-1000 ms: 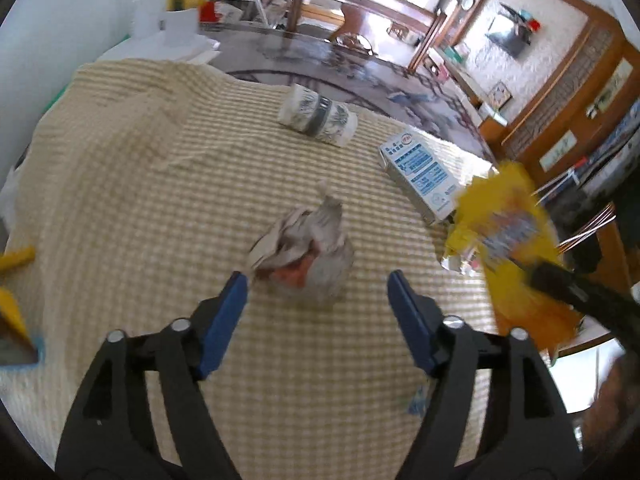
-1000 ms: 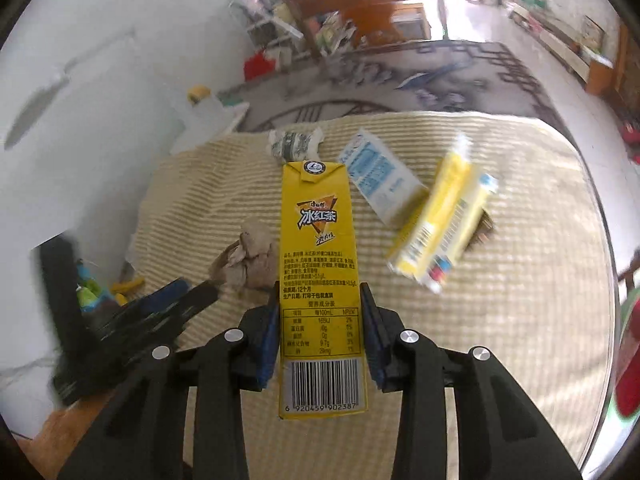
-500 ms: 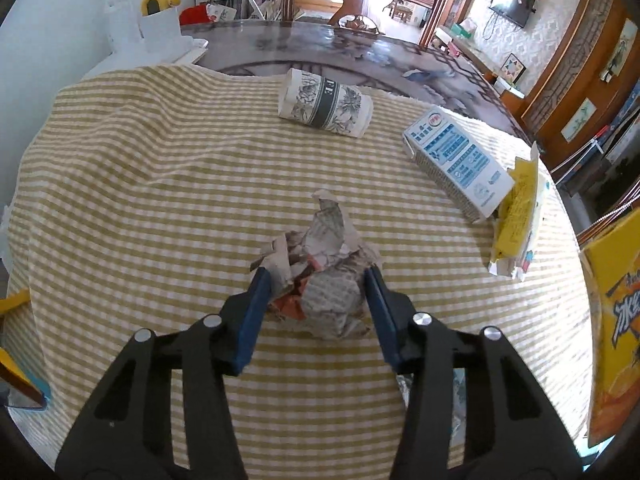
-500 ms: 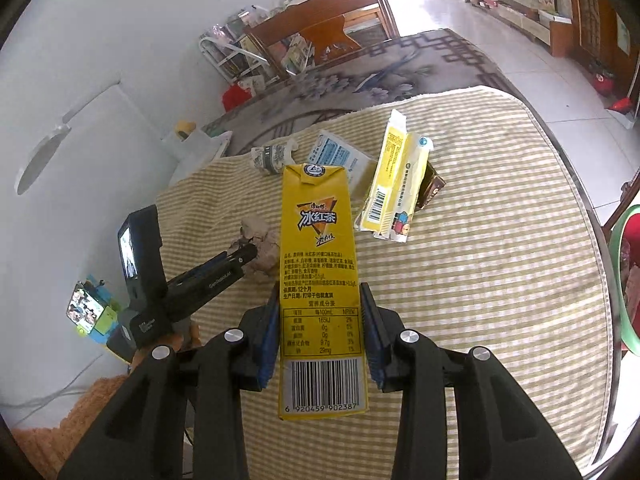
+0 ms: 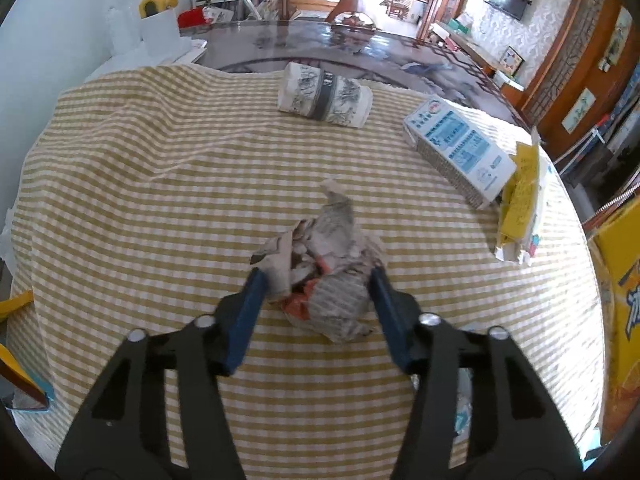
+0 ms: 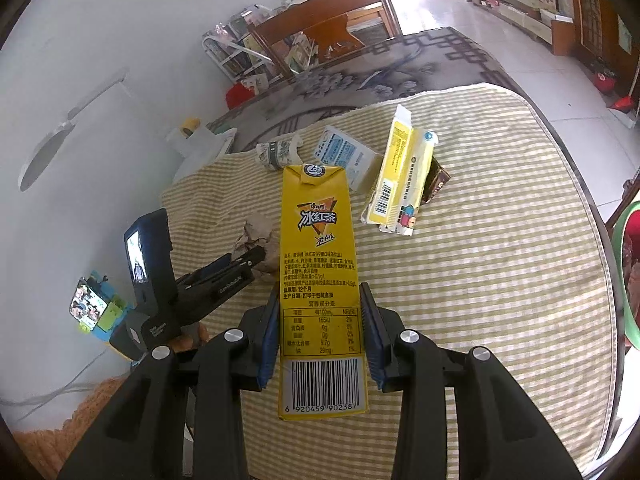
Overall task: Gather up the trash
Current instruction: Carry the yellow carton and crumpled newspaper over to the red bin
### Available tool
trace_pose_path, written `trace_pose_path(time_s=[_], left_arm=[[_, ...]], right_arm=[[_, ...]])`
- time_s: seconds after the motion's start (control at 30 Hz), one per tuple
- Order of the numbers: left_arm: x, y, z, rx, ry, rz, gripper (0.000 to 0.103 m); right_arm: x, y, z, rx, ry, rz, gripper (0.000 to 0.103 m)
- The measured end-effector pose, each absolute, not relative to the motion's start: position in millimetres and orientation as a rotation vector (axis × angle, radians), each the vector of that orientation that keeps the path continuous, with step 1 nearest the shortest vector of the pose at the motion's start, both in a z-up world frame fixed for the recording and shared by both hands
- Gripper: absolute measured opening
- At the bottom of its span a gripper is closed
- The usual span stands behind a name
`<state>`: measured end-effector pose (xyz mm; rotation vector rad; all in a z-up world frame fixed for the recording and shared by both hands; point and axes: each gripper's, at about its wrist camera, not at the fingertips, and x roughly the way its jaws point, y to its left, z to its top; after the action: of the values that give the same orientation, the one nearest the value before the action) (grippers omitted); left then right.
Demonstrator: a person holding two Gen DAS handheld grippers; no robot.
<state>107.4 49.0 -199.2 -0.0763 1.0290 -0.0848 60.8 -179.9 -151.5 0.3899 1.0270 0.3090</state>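
Left gripper point(image 5: 316, 292), low centre, pinches the paper wad point(image 5: 324, 276); squeeze firmly before lifting. Right gripper point(image 6: 319, 334) clamps the yellow carton point(image 6: 318, 280).

Tablecloth point(image 5: 160, 208): yellow-white check. Paper wad point(image 5: 324, 276): grey newsprint, orange patch. Carton point(image 6: 318, 276): yellow, barcode. Box point(image 5: 460, 152): white, blue print. Fingers point(image 5: 248, 316): blue pads.

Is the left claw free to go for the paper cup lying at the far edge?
Probably not yet: the left claw is shut on the crumpled paper. The cloth between it and the cup is bare, so once it drops the paper the way looks open.
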Motion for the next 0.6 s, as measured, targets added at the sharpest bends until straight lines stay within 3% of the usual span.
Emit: trace_pose_path(time_s=[0.13,0.6], left_arm=[[100.9,48.0,-189.1,-0.105,1.034,-0.099,0.032],[39.8,29.0,-59.0,-0.177,0.765,-0.167,0.032]], right_arm=[[57.9,-181.0,-148.1,0.394,1.013,0.309,0.035],[54.2,-183.2,-146.6,0.433,0.982,0.351,0.035]])
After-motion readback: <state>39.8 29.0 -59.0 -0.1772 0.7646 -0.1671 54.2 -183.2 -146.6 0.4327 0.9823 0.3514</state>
